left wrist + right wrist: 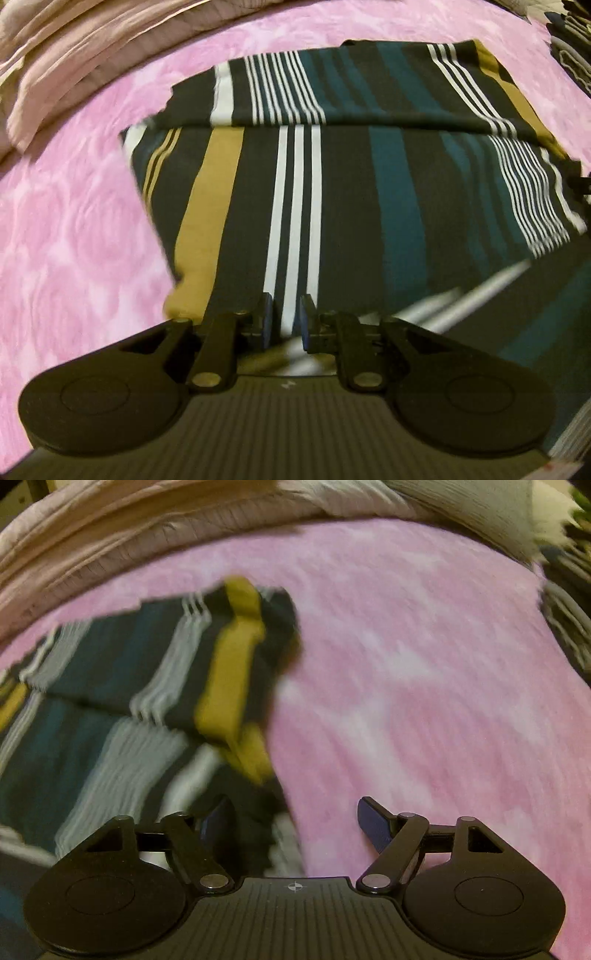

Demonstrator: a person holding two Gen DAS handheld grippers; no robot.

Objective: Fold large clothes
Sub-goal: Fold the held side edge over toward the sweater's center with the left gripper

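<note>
The striped garment lies partly folded on the pink bedspread, one layer already doubled over at its far side, likely so the near part can be brought across next. The left gripper hovers low over the near cloth, jaws almost pressed together; whether they pinch fabric I cannot tell. The right gripper hangs with jaws spread and empty above the garment's right edge. To the right the bedspread lies bare; crumpled bedding bounds the far side.
</note>
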